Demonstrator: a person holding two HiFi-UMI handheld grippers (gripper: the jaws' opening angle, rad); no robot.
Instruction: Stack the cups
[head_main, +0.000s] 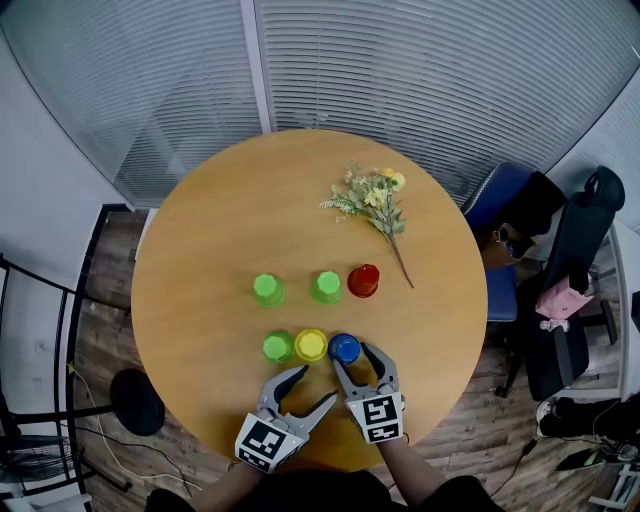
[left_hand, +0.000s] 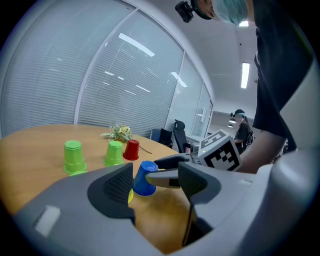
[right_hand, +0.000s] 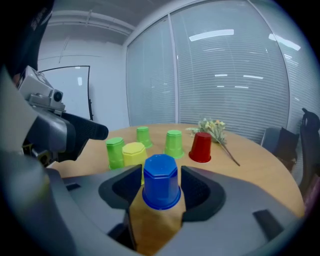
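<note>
Seen from the head, a round wooden table (head_main: 200, 250) carries six upturned cups in two rows. The far row holds the far green cup (head_main: 268, 290), the middle green cup (head_main: 326, 287) and the red cup (head_main: 364, 281). The near row holds the near green cup (head_main: 278, 347), the yellow cup (head_main: 311, 344) and the blue cup (head_main: 344, 348). A flower sprig (head_main: 375, 195) lies beyond them. The right tongs (head_main: 351, 356) are spread with one tip on each side of the blue cup. The left tongs (head_main: 315, 387) gape empty just short of the near row. The picture's bottom edge cuts off both forearms.

In the left gripper view the left tongs (left_hand: 156, 186) stand parted with nothing between them. Beyond them a finger of the right tongs crosses the blue cup's front. The yellow cup is only a sliver (left_hand: 130, 196) beside one jaw.

In the right gripper view the blue cup (right_hand: 161, 180) stands on the table between the parted jaws, with the pads just beside its walls. They seem not quite to touch, though that is hard to judge. One jaw hides the yellow cup's lower part.
</note>
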